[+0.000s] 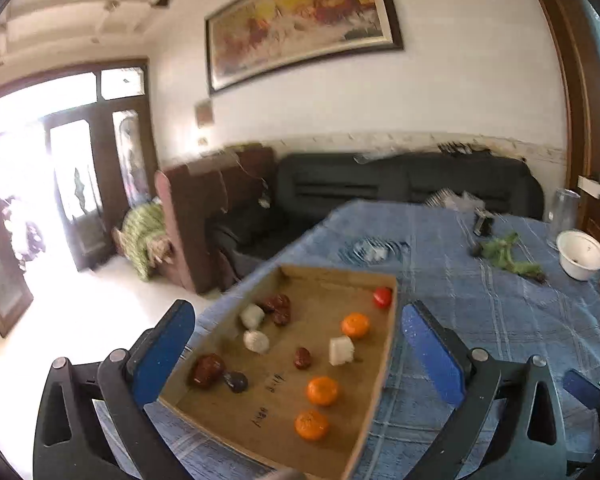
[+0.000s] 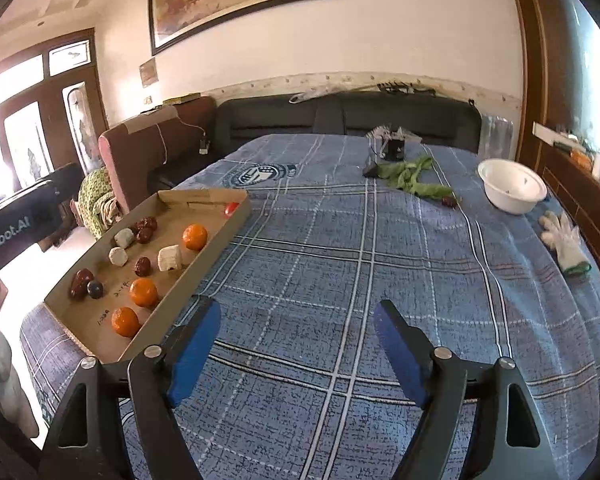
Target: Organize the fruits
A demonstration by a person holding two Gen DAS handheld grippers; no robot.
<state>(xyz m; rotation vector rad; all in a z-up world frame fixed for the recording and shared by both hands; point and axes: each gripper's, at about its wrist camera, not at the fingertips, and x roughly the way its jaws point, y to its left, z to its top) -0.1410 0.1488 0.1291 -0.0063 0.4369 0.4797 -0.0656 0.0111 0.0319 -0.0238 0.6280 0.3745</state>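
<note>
Fruits sit loose in cardboard tray (image 2: 220, 236) at table's left edge: dates (image 2: 143, 265), white chunks (image 2: 169, 258), mandarins (image 2: 143, 292), tomato (image 2: 231, 209), prob. gathered there for sorting. Left gripper (image 1: 298, 356) hangs over tray, jaws wide & empty, fruit between/below pads. Right gripper (image 2: 296, 350) also spread & empty over bare cloth (image 2: 340, 260), tray just to its left, white bowl (image 2: 514, 192) far right.

Left hand-held gripper (image 1: 296, 344), black frame, blue pads: jaws spread wide, nothing between. Right hand-held gripper (image 2: 296, 340), same build: jaws wide apart, empty.
</note>
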